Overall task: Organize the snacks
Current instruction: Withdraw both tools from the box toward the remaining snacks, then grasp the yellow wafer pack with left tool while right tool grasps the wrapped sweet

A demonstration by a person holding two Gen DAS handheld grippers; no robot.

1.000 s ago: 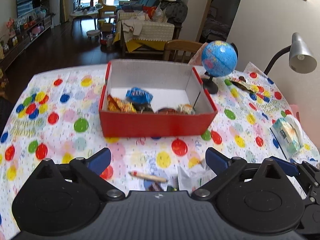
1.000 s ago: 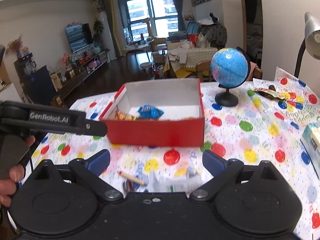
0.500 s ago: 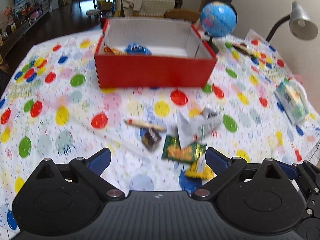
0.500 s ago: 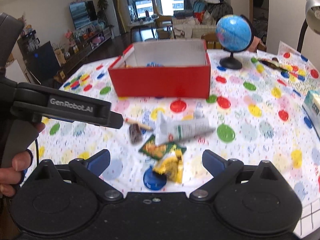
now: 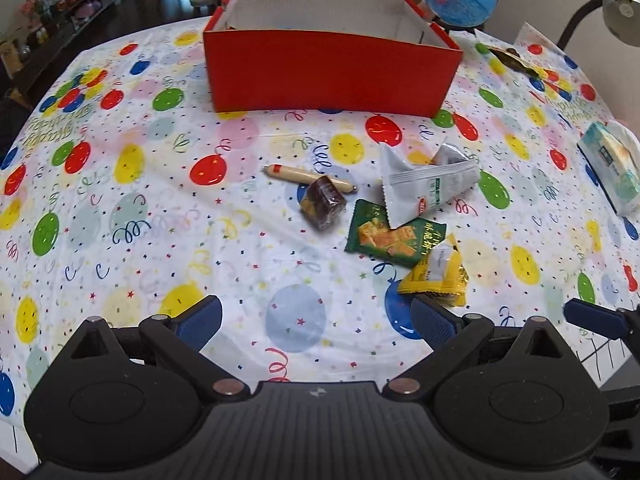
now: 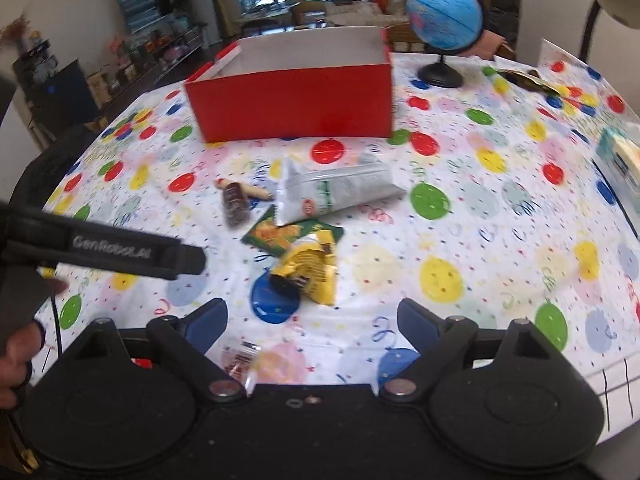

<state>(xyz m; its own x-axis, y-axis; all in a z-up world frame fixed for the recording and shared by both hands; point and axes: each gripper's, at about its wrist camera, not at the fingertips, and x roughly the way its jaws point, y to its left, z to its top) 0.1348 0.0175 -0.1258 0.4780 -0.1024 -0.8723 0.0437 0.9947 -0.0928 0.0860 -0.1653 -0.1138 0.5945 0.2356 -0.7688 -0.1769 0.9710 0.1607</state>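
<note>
Left wrist view
Left tongs: spread wide, nothing between them, above the worktop.
Snacks: sausage stick, brown sweet, green biscuit pack, white pouch and yellow packet lie loose in front of the red box.

Right wrist view
Right tongs: jaws apart and just now narrowing, empty; the yellow packet lies just beyond the tips.
Red box: further back, beside the globe.

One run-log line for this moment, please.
left gripper open, empty | right gripper open, empty, jaws just narrowing | snacks loose on table | box behind
</note>
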